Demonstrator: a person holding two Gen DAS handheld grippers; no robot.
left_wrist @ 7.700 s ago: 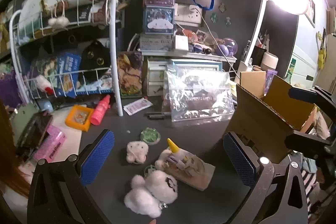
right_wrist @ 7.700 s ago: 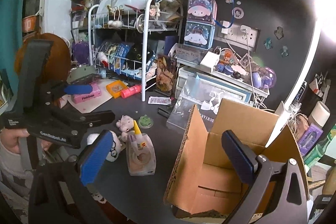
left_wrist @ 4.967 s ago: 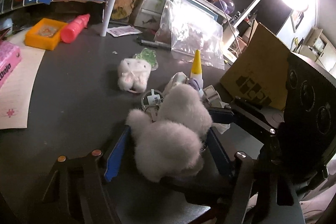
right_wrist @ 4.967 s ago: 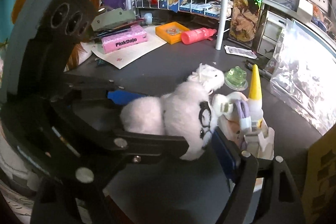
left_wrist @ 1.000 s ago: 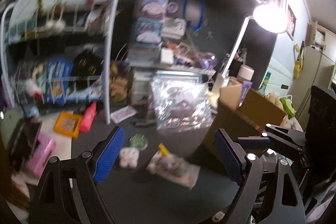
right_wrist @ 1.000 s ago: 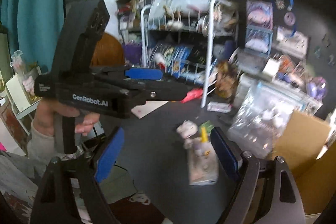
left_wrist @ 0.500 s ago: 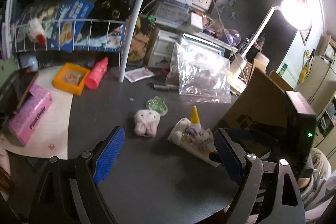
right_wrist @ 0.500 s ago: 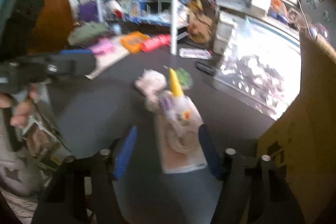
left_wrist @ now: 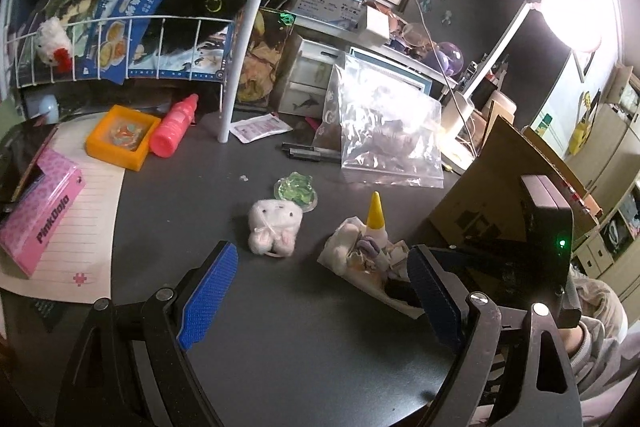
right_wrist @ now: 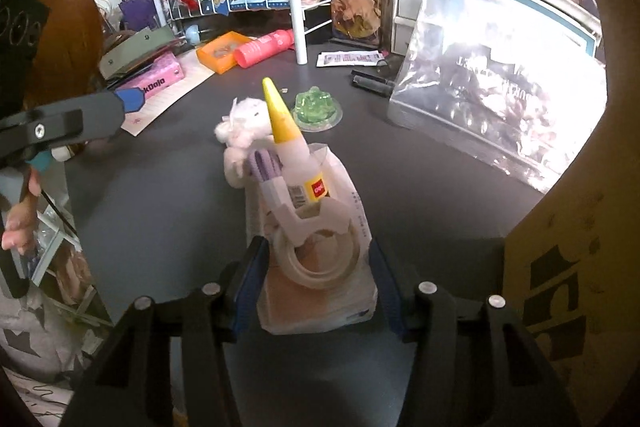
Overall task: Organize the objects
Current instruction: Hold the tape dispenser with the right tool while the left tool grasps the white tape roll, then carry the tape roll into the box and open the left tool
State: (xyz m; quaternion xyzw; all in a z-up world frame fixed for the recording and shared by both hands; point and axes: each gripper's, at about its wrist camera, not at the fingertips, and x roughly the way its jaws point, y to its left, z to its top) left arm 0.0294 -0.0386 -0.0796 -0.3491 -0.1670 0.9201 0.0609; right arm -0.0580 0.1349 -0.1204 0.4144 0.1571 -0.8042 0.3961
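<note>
A clear bag of stationery point(right_wrist: 316, 267), with a yellow-tipped glue bottle point(right_wrist: 286, 135) and a tape roll inside, lies on the dark desk point(right_wrist: 160, 211). My right gripper point(right_wrist: 316, 287) has its jaws closed against both sides of the bag. The bag also shows in the left wrist view point(left_wrist: 368, 255). A small white-pink plush point(left_wrist: 274, 227) and a green jelly piece point(left_wrist: 296, 189) lie just beyond it. My left gripper point(left_wrist: 320, 295) is open and empty above the desk, short of the plush. An open cardboard box point(left_wrist: 492, 187) stands on the right.
A white wire rack point(left_wrist: 240, 27) stands behind, with an orange tray point(left_wrist: 120, 137) and pink bottle point(left_wrist: 174, 125) at its foot. A pink box point(left_wrist: 40, 215) lies on lined paper at left. A large clear zip bag point(left_wrist: 384, 131) leans at the back. A lamp point(left_wrist: 568, 15) glares at right.
My right gripper has come down and forward and closed around the stationery bag. My left gripper has moved closer to the desk and stays open.
</note>
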